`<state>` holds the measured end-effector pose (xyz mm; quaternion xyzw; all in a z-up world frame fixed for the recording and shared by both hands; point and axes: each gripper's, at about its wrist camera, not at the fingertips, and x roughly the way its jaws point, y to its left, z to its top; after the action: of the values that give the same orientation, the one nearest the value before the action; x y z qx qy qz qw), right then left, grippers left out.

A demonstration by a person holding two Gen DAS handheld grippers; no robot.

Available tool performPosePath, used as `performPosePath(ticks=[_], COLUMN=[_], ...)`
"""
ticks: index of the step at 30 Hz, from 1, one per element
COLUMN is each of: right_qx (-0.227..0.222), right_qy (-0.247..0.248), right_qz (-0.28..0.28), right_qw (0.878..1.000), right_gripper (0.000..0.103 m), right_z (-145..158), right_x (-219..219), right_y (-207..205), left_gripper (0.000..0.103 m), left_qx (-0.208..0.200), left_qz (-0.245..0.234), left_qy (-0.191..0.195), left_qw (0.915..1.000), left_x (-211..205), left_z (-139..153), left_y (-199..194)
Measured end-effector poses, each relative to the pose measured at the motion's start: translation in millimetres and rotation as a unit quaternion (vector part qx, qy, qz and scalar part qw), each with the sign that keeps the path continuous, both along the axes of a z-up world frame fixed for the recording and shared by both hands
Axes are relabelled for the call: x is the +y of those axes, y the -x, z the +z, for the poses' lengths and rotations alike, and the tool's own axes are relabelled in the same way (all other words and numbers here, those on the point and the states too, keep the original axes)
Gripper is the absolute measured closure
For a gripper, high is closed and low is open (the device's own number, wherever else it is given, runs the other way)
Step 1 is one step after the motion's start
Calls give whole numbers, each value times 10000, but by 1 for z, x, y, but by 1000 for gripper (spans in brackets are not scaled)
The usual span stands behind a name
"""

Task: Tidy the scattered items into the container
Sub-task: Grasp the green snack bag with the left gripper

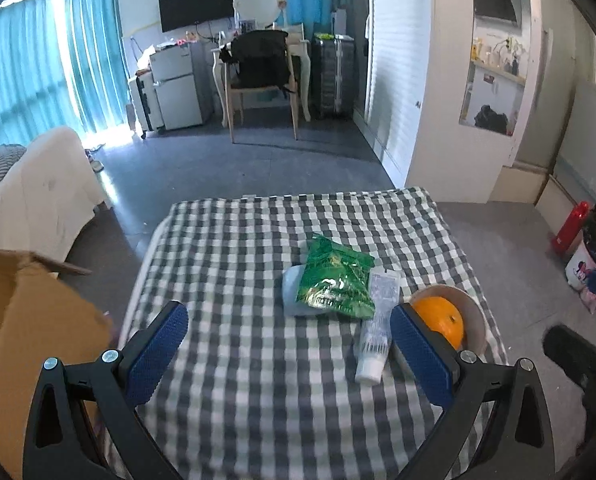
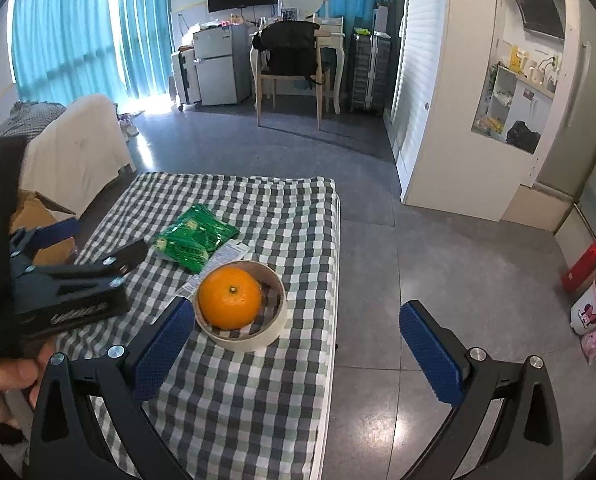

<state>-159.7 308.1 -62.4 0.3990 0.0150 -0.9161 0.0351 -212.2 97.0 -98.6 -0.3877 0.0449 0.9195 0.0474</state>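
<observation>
Your left hand-held gripper and right hand-held gripper both gape apart, empty. The round orange fruit sits in the shallow white bowl on the checked-cloth bench, the green foil snack packet just beyond it.

Probably a studio flat: bed; fridge; kitchenette; curtains.

An orange was seated in a bowl at the table's right edge. A packet and tube were laid left of it. A cardboard box was placed off the table's left side.
</observation>
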Motion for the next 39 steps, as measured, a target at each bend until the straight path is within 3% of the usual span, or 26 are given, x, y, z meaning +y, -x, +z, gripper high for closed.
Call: performPosePath(ticks=[9,14,16,17,23,24,39], right_qx=[-66,-68,-71,-77,-166,-176,-354], right_qy=[90,98,106,115,183,196,349], right_qz=[-69,-58,-46,-35,3,14,452], right_qw=[9999,9999,9999,9999,9997,9997,9977], right_gripper=[0,0,0,0,0,0,0], right_z=[-10,-11,-13,-14,-20,-21,-28], right_x=[9,9,8,7,3,1,-27], right_y=[12,18,20,21,26,26,24], left_gripper=[2,16,38,39,73,91,93], left_qx=[-257,-484,-585,-608,-485,-489,-286], left_qz=[-27,-111,-103,-90,-241,-273,-99], left_qy=[-24,112,133,143,109,73,-368], left_qw=[9997,9987,9981,9980,9985,9984,9989], left_x=[25,41,43,43,46,46,-7], left_z=[-25,-43,-49,-51,-47,-45,-3], left_y=[45,59,63,64,60,60,33])
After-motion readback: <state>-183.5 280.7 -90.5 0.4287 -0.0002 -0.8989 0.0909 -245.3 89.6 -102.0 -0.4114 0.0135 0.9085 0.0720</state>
